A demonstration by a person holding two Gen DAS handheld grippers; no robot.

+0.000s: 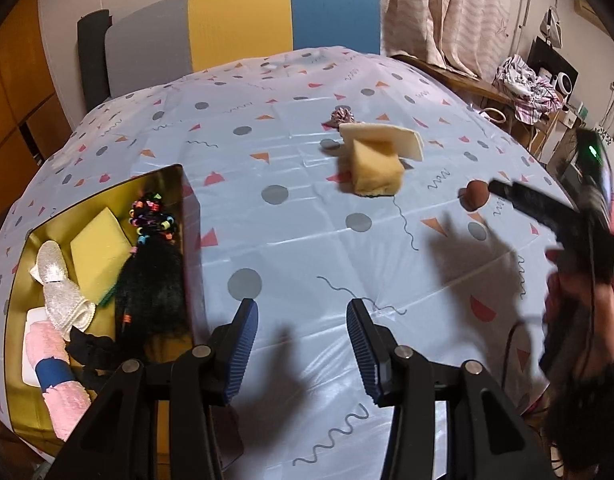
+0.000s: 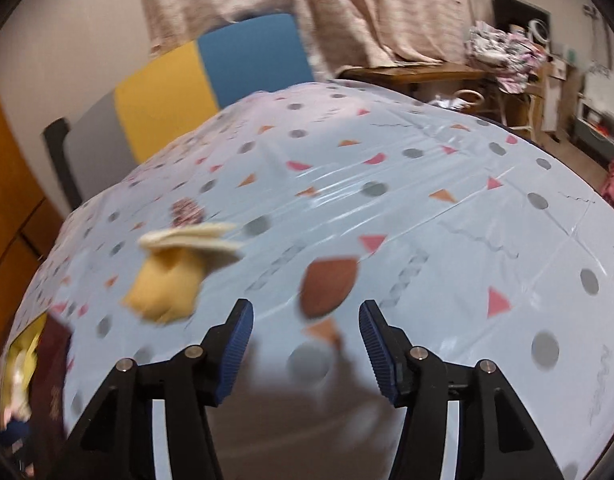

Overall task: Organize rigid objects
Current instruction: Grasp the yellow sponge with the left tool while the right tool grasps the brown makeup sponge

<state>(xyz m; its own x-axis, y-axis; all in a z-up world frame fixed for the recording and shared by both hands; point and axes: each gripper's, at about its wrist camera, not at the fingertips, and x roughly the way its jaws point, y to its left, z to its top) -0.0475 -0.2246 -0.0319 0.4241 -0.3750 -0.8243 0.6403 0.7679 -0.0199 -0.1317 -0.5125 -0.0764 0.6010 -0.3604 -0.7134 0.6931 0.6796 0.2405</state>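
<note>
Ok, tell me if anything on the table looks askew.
Yes: a cream sheet lies tilted across the top of the yellow sponge, overhanging it. The brown ball and a patterned scrunchie sit loose outside the box.

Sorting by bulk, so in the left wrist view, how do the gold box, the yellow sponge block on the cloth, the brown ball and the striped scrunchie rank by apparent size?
1. gold box, though it is nearest the camera
2. yellow sponge block
3. and 4. brown ball and striped scrunchie: look alike, and the scrunchie is farther off and partly hidden, so unranked.
</note>
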